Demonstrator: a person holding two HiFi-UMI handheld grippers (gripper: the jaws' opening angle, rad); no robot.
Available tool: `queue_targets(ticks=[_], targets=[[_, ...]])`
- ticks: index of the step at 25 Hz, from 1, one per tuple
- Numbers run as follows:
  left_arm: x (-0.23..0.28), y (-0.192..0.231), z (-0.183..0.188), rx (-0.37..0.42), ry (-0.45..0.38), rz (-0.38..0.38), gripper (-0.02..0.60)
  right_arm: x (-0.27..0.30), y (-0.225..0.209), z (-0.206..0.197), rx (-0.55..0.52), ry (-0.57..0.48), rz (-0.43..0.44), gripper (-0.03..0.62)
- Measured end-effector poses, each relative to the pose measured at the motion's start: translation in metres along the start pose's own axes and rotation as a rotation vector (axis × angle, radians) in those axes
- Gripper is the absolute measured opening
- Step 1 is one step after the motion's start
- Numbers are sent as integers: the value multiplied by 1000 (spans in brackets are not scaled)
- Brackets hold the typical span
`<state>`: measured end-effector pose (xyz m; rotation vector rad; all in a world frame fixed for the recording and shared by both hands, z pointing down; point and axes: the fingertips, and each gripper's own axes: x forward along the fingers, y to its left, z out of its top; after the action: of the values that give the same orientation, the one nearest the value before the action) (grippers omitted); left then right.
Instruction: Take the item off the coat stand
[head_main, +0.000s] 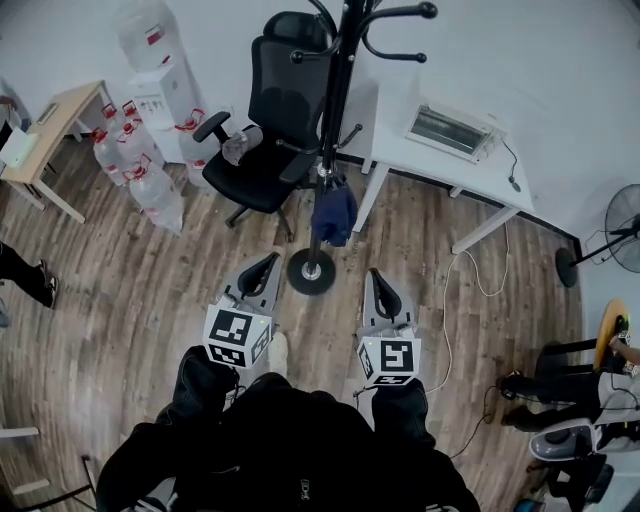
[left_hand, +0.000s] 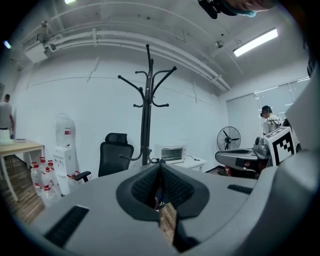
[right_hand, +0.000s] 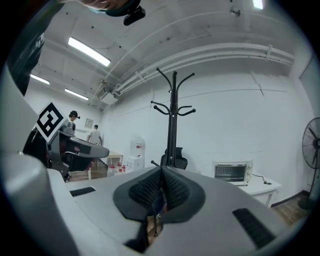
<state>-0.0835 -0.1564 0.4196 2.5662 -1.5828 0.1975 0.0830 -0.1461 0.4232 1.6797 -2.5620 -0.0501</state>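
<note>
A black coat stand (head_main: 333, 120) rises from a round base (head_main: 311, 272) on the wood floor straight ahead. A dark blue item (head_main: 333, 213) hangs low on its pole. My left gripper (head_main: 268, 259) and right gripper (head_main: 378, 274) are held side by side close to my body, short of the base, one on each side of it. Both are shut with nothing between the jaws. The stand (left_hand: 146, 110) shows beyond the closed left gripper (left_hand: 160, 168) in the left gripper view. In the right gripper view the stand (right_hand: 173, 120) rises above the closed right gripper (right_hand: 161, 173). The jaws largely hide the blue item in both gripper views.
A black office chair (head_main: 265, 120) stands just left of the stand. A white table (head_main: 400, 110) with a toaster oven (head_main: 450, 130) is to its right. Water bottles (head_main: 140, 170) and a dispenser (head_main: 160, 70) are at the back left. A fan (head_main: 620, 235) and a floor cable (head_main: 455, 300) are on the right.
</note>
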Motion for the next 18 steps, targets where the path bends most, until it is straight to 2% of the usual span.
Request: queue_targets(ticks=[4, 10, 18], targets=[[36, 38, 3, -9, 13, -40, 23, 44, 2, 4, -7, 7, -29, 17], [81, 73, 0, -3, 35, -115, 23, 93, -3, -2, -4, 26, -99, 17], [129, 93, -17, 1, 82, -193, 23, 134, -9, -31, 9, 79, -149, 17]])
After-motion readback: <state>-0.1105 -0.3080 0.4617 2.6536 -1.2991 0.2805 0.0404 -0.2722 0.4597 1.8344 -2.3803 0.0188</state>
